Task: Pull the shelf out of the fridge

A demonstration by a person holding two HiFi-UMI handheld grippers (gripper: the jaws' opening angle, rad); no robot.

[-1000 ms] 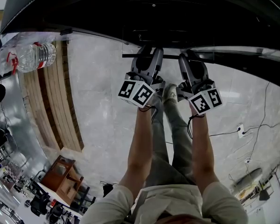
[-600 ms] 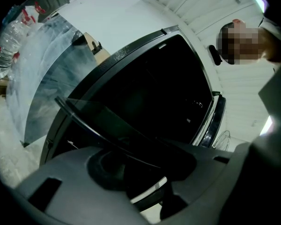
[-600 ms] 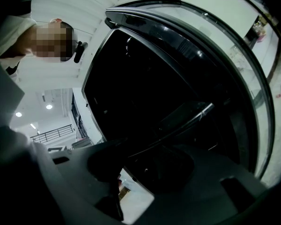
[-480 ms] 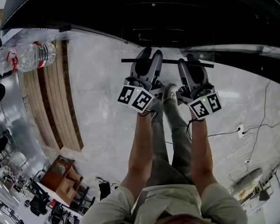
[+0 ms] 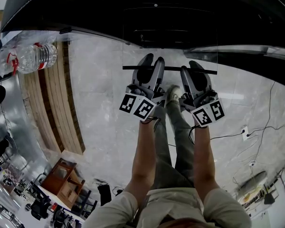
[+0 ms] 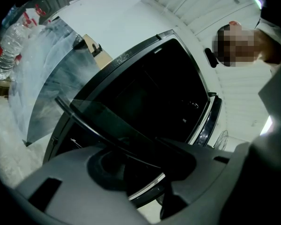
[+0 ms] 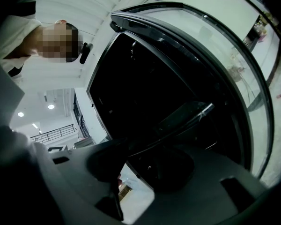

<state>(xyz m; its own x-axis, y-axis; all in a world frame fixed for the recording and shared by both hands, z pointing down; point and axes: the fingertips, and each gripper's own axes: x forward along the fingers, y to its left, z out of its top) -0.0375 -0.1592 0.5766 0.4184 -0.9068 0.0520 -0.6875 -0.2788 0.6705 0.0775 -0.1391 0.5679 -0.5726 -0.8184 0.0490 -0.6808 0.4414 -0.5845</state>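
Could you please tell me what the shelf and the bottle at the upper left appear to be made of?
The shelf looks like clear, glossy glass or acrylic: the floor shows through it. Its dark front strip is probably plastic. The bottle looks like thin, clear plastic, judging by its ribbed see-through wall.

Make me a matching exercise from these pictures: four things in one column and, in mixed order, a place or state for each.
1 shelf
2 water bottle
3 fridge
4 wooden box

a upper left of the head view
b dark inside, at the top
c front edge clamped by left gripper and right gripper
d lower left of the head view

Pairs: 1-c, 2-a, 3-b, 4-d
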